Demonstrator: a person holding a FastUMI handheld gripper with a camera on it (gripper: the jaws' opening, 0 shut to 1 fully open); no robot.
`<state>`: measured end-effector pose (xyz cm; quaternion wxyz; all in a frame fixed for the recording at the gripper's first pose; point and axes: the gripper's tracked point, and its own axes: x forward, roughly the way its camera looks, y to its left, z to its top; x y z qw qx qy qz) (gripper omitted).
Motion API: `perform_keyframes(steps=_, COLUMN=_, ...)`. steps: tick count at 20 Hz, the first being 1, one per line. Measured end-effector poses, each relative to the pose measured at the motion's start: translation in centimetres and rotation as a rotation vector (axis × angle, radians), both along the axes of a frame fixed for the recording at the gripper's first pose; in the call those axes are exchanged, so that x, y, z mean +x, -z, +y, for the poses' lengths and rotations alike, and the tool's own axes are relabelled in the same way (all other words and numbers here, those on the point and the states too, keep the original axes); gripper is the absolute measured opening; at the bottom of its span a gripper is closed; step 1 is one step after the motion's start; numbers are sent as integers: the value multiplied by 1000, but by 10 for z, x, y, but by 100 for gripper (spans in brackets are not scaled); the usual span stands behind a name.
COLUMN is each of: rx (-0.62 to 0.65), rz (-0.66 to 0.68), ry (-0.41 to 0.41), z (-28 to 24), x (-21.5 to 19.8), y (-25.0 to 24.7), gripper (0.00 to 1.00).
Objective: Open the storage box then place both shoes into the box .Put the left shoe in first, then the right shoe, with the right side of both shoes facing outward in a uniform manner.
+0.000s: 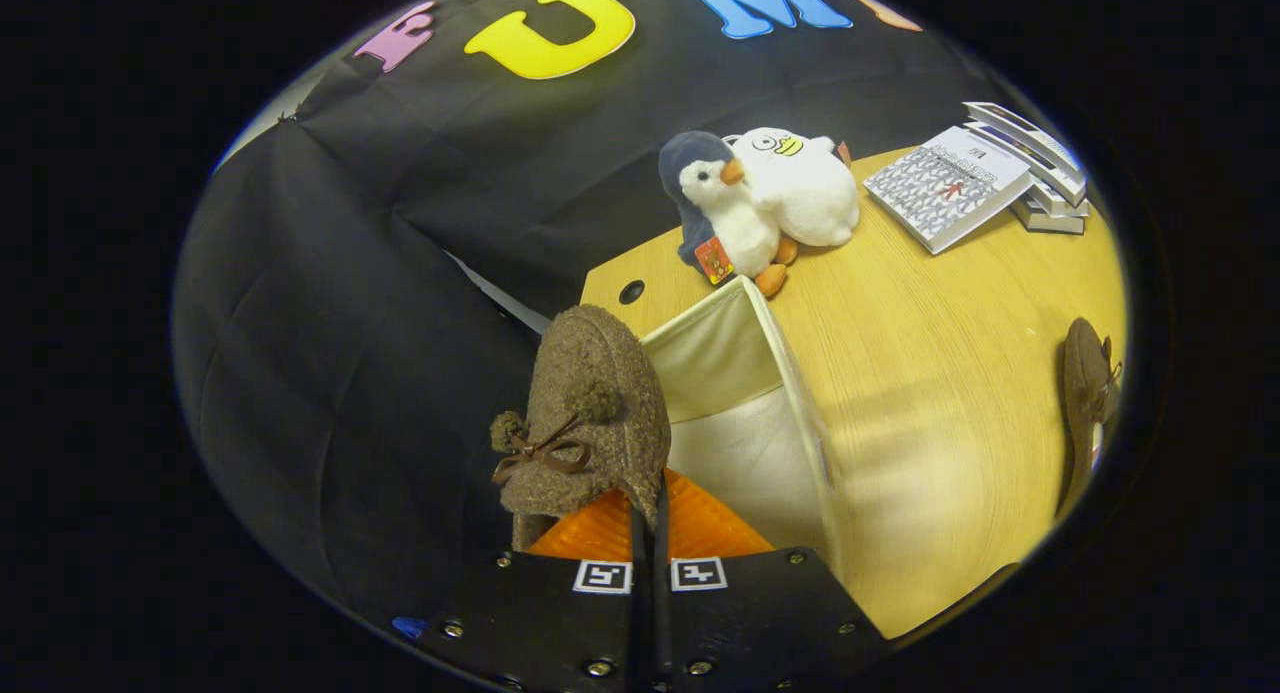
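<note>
My tongs (pixel 648 513) are clenched on the shoe's (pixel 590 413) soft collar over the box (pixel 790 373); it looks light and floppy, so I'd grip the rim firmly.

A light wood-grain tabletop (pixel 930 373) has a small round dark hole (pixel 631 292) near its far corner. Near that corner, a grey-and-white plush penguin with an orange beak (pixel 722 213) leans against a white plush duck (pixel 800 185), the two touching. Farther along the far edge, a patterned grey-and-white booklet (pixel 945 187) lies flat, just beside a small stack of white booklets (pixel 1042 173).
</note>
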<state>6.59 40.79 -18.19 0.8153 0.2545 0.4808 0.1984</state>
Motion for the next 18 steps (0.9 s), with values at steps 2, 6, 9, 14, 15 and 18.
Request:
perform_keyframes(steps=2, rx=-9, rz=6, ry=-11, z=7, x=-4, y=5, gripper=0)
perform_keyframes(steps=6, rx=-28, rz=15, ry=-44, z=17, x=-13, y=15, gripper=3)
perform_keyframes(steps=9, rx=33, rz=-9, ry=-91, z=31, x=-20, y=3, gripper=24)
perform_keyframes(steps=14, rx=3, rz=-124, ry=-137, z=11, x=-18, y=-21, gripper=98)
perform_keyframes(steps=15, rx=-2, rz=-147, ry=-141, z=3, x=-17, y=-28, gripper=98)
perform_keyframes(steps=18, rx=-16, rz=-216, ry=-146, z=-26, x=-16, y=-46, gripper=98)
